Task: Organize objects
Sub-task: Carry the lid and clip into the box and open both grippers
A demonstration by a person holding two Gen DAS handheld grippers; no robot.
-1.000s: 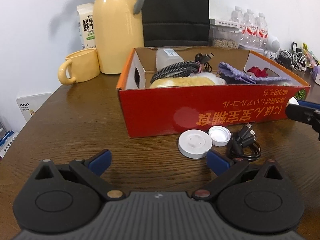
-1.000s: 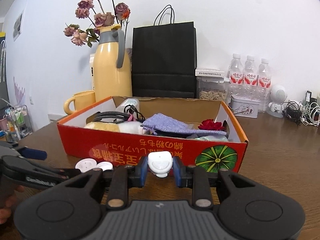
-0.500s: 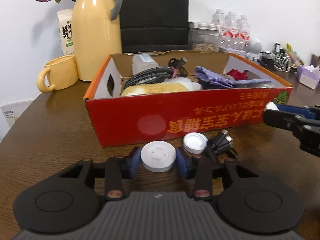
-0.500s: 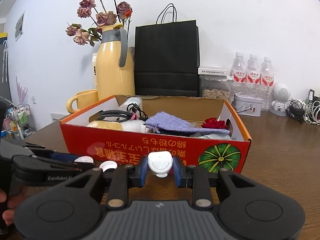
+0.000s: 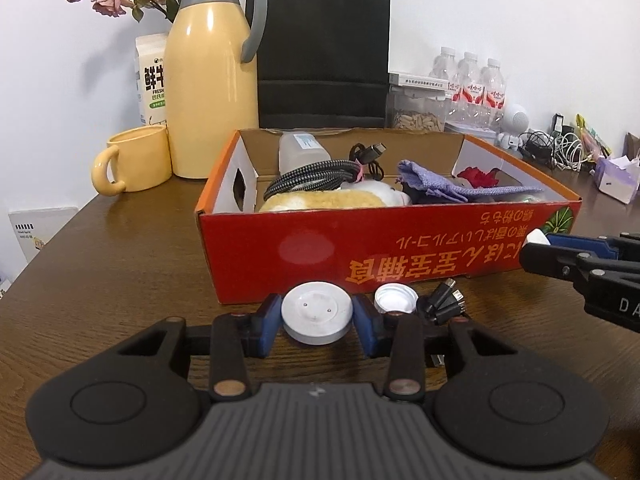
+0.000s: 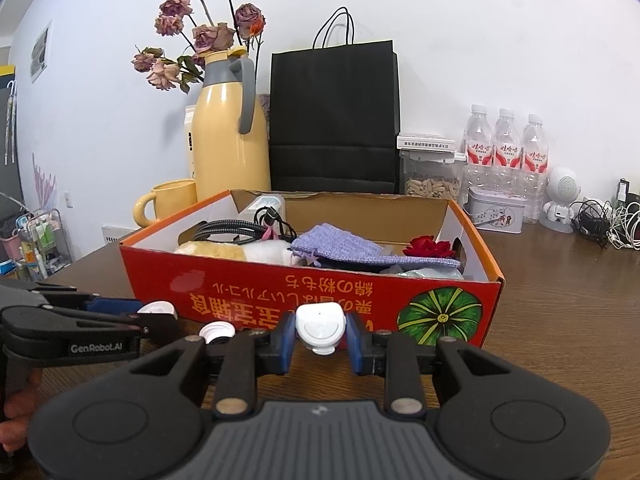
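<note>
Two grippers are being kept busy: the left gripper (image 5: 317, 322) is being clamped on a white round disc (image 5: 317, 313), the right gripper (image 6: 320, 338) on a small white device (image 6: 321, 328). Both loads are being held just in front of the red box (image 5: 360, 248), whose opening lies beyond and above. "GenRobot.AI" is being shown on the left tool; upside-down characters are printed across the box.

a plain white wall (image 6: 480, 32) stands behind a dark brown wooden table (image 5: 120, 264) under even light
</note>
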